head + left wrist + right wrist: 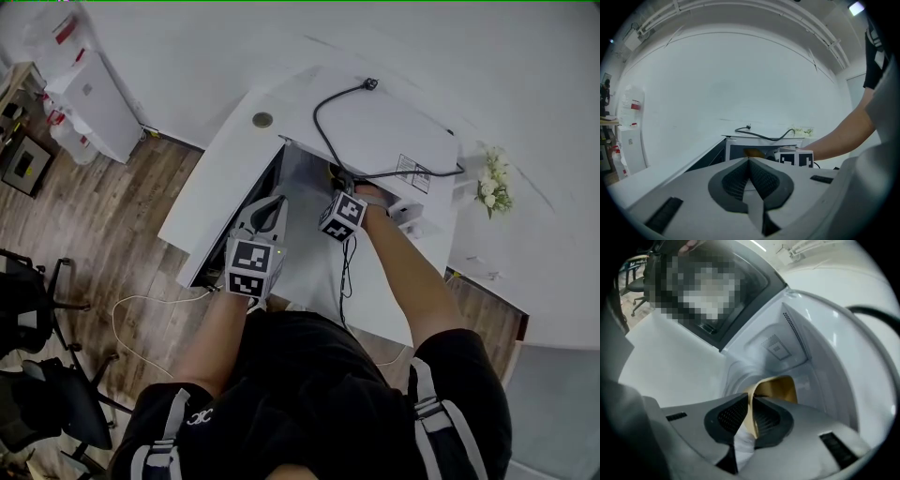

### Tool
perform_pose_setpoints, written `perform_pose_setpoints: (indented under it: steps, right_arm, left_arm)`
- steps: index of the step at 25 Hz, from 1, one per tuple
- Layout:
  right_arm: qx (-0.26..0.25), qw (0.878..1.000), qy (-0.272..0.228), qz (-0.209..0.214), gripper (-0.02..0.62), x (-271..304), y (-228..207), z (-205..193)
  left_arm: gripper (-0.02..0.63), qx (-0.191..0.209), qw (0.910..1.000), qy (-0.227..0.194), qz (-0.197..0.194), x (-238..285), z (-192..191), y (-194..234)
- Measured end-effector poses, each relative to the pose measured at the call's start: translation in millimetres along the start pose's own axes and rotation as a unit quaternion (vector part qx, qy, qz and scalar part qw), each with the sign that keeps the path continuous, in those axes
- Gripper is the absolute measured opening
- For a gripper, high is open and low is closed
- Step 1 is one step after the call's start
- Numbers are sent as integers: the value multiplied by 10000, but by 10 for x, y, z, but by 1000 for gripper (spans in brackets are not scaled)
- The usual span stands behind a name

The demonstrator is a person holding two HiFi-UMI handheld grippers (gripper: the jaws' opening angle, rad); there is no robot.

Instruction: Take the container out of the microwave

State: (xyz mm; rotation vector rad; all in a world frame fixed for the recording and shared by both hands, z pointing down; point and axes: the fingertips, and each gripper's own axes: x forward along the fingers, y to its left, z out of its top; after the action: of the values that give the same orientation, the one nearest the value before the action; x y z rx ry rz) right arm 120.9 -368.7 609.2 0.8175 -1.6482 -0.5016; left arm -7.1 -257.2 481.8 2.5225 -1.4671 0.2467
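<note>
1. Two grippers show. At the left of the head view, the left gripper hangs outside the microwave, near its open door. Its fingers are pressed together with nothing between them.
2. The door stands swung out to the left, so the opening is free. The left gripper probably has no part in this step and is best kept out of the way.
3. At lower centre of the right gripper view, the container sits inside the white cavity. It is tan and thin-walled. The right gripper has its fingers drawn narrow, pinching the container's near wall at the rim.
4. The step in hand looks like the pull-out.
   - A pinch on one thin wall may let the container flex or tip, so the grip should stay firm.
   - Lift only enough to free the base, then draw straight back through the opening, keeping the container level.
   - Whether anything is inside it, or whether its base is off the cavity floor, I cannot tell.
5. Further right, the cavity's side wall is close, so the path should stay centred. The cord lies on top of the microwave, out of the way. The bench offers bare surface for setting down.
</note>
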Motion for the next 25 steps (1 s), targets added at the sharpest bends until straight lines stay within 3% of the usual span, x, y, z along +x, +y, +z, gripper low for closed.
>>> perform_pose_setpoints:
  steps: [7,18,25]
  right_arm:
    - [-109,9995,-158,236,21,-196,115,155]
    - [90,9906,-37,1368,20,-423,464,72]
    - [89,9866,-107,1628,18,-656,554,84]
  left_arm:
    - [0,43,10000,-9,-88,5,11,-49]
    - [0,67,9998,42,-195,35,-4,-69]
    - [0,115,9995,41,-299,104,-5,-110]
